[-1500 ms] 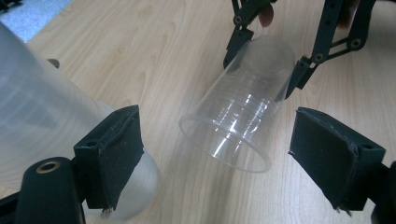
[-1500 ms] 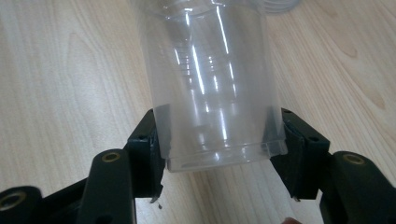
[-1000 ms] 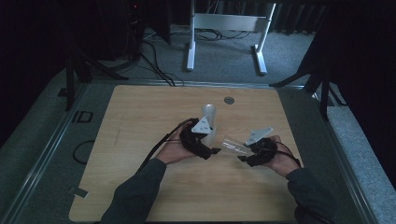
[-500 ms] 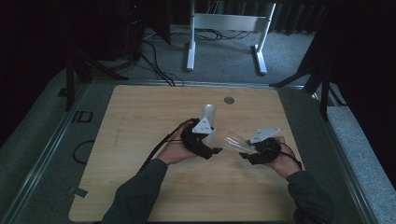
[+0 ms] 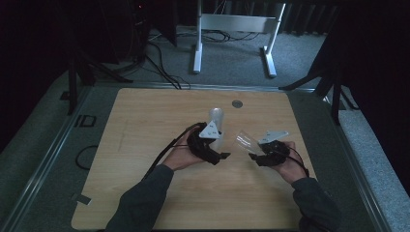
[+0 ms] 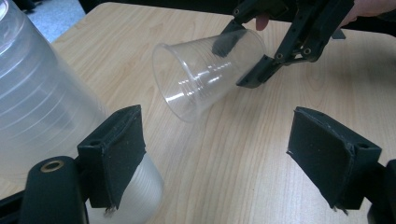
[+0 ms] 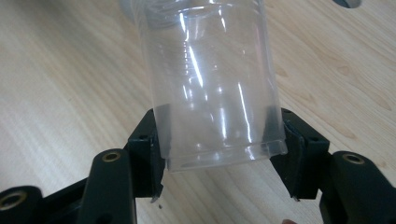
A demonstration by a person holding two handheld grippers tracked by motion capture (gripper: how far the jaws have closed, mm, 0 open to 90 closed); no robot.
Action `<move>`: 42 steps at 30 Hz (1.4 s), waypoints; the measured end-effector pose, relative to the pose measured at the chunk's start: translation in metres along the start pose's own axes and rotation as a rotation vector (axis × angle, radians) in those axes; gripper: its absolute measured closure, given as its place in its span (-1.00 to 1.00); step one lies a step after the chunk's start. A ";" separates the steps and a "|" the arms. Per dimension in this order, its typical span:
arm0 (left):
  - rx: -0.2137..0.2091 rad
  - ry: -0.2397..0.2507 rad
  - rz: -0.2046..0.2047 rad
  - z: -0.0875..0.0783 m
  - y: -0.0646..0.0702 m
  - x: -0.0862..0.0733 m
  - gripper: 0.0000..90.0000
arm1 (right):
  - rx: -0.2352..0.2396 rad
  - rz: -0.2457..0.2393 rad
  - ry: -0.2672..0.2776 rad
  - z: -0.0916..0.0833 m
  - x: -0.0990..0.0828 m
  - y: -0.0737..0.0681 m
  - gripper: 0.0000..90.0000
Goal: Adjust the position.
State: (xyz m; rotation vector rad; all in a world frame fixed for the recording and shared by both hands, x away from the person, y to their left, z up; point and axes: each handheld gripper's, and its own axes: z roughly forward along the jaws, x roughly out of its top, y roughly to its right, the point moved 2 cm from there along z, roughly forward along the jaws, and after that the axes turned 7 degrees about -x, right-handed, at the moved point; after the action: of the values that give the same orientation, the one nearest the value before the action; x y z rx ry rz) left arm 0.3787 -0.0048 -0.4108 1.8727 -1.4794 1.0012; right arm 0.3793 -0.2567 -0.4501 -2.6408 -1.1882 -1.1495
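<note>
My right gripper [image 7: 219,158] pinches the cup [image 7: 210,88] near its base, mouth tilted toward my left gripper [image 6: 233,158], whose jaws have just narrowed a little but stand wide and empty beside the stack [image 6: 42,107]. Squeeze harder and the thin wall buckles; a careless swing could topple that stack.

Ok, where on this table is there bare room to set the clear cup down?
The wooden table is bare left of the left gripper, and along the near edge between the forearms. It is crowded mid-table: the cup stack, both grippers, and the clear cup clamped by the right gripper.
</note>
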 end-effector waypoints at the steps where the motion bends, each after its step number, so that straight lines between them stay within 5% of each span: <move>1: -0.002 0.002 -0.001 0.000 0.000 0.000 -0.59 | -0.008 0.010 0.003 0.001 0.000 0.000 -0.07; 9: 0.009 0.002 -0.002 0.000 0.000 0.001 -0.57 | -0.101 0.047 -0.005 0.007 0.001 -0.004 -0.07; 25: 0.023 0.032 -0.026 -0.003 0.001 0.004 -0.55 | -0.206 0.274 0.109 0.012 -0.001 -0.004 -0.07; 34: 0.026 0.047 -0.039 -0.005 0.000 0.005 -0.54 | -0.243 0.338 0.166 0.013 -0.001 -0.007 -0.07; 42: 0.037 0.084 -0.067 -0.004 0.000 0.003 -0.51 | -0.326 0.349 0.186 0.016 0.000 -0.013 -0.07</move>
State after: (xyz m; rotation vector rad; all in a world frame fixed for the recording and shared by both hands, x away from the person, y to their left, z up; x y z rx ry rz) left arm 0.3783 -0.0034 -0.4063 1.8696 -1.3502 1.0686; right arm 0.3802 -0.2430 -0.4650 -2.7268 -0.5167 -1.5772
